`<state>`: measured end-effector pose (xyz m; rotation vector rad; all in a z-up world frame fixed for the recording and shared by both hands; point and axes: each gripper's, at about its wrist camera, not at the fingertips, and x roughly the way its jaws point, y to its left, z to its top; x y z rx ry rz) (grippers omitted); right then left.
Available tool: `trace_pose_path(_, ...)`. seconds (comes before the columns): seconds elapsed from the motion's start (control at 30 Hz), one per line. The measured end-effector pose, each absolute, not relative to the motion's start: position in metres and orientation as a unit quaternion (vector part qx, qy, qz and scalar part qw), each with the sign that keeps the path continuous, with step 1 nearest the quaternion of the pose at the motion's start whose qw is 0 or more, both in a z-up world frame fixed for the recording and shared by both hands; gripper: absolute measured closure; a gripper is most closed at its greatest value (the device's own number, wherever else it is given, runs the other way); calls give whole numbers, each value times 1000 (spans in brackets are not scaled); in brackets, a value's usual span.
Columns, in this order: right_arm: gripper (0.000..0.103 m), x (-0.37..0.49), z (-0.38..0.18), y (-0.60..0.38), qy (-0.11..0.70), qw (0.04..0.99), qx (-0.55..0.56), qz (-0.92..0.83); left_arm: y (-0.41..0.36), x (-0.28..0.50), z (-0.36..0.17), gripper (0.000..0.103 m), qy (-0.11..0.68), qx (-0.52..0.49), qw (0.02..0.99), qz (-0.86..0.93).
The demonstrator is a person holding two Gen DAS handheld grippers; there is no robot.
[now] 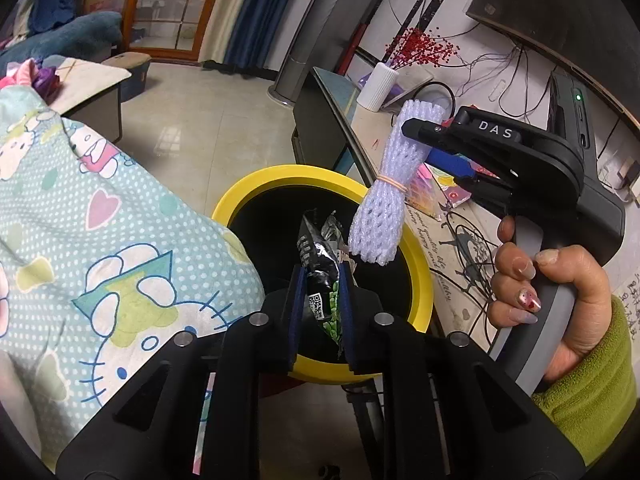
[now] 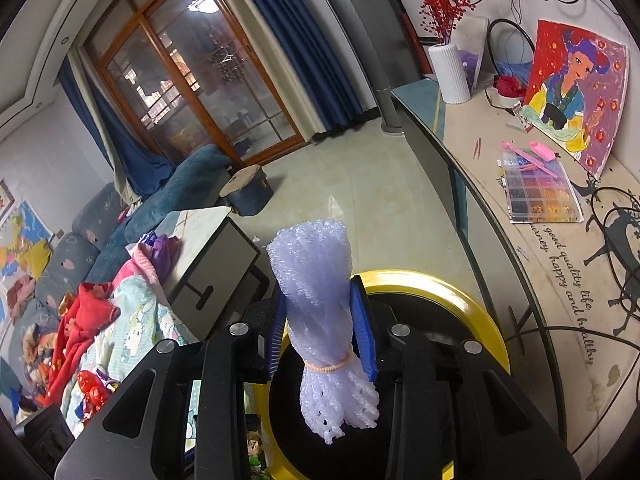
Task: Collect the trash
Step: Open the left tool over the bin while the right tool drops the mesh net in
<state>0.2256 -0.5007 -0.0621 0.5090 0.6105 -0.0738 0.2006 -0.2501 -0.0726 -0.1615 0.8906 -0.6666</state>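
Note:
A yellow-rimmed black bin (image 1: 240, 196) stands on the floor below both grippers. My left gripper (image 1: 322, 276) is shut on a black and green snack wrapper (image 1: 320, 256), which sticks up over the bin's mouth. My right gripper (image 1: 418, 144) is shut on a lilac foam net bundle (image 1: 384, 200) tied with a rubber band. The bundle's lower end hangs over the bin's right rim. In the right wrist view, the foam net bundle (image 2: 340, 396) sits between the blue pads of the right gripper (image 2: 320, 300), above the bin (image 2: 460, 296). A hand (image 1: 560, 280) in a green sleeve holds the right gripper's handle.
A cartoon-print quilt (image 1: 100, 220) lies close on the bin's left. A long curved console (image 2: 540, 280) on the right carries a bead box (image 2: 540, 192), a white vase (image 2: 450, 72) and a painting (image 2: 576, 92). A low table (image 2: 212, 248) and sofa stand beyond the tiled floor.

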Motion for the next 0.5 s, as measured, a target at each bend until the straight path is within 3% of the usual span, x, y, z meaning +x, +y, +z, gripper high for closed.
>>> trace_pose_path(0.03,66,226,-62,-501,298,921,250,-36,-250,201,-73,89,423,-77,846,-315)
trace_pose_path(0.1,61,227,-63,-504,301,918,256,-38,-246,202,-76,69,426,-81,844,-315)
trace_pose_path(0.37,52,224,-63,-507,301,917,257,-51,-232,195,-67,21,410,-89,856,-303)
trace_pose_path(0.5,44,220,-61,-506,298,919,252,-57,-217,191,-57,11,395,-92,869,-283)
